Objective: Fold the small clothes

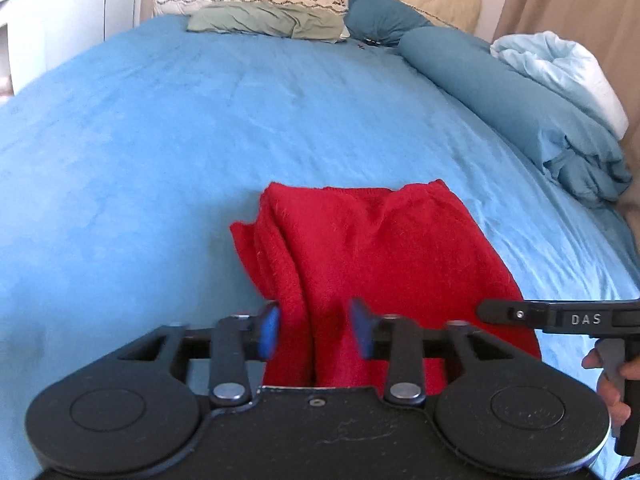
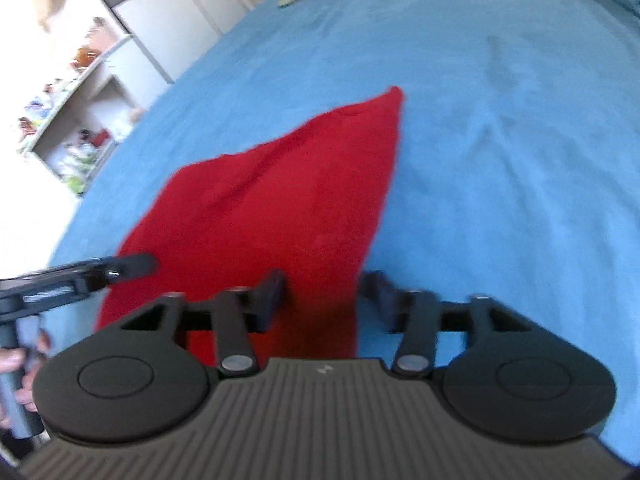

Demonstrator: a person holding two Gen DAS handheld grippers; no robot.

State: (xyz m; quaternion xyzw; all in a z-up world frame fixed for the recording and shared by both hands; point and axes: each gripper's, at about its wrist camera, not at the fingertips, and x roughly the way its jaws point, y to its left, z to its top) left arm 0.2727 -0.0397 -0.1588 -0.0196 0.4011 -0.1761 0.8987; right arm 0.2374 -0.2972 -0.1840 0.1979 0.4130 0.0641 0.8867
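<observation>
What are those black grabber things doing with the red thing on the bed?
A person is folding a small red garment on a blue bedspread, using a grabber in each hand. The left gripper and the right gripper are both open, each at the near edge of the cloth with fabric between its fingers, but neither is pinching it. The garment looks already folded over into a narrower shape.

**Count on the bed**

One red knitted garment [image 1: 384, 264] lies on one blue bed [image 1: 160, 152]. Two grippers: left [image 1: 314, 330], right [image 2: 322, 302]. At the head: one green pillow [image 1: 268, 20], two teal bolsters [image 1: 476, 76], one pale blue folded blanket [image 1: 560, 68].
</observation>
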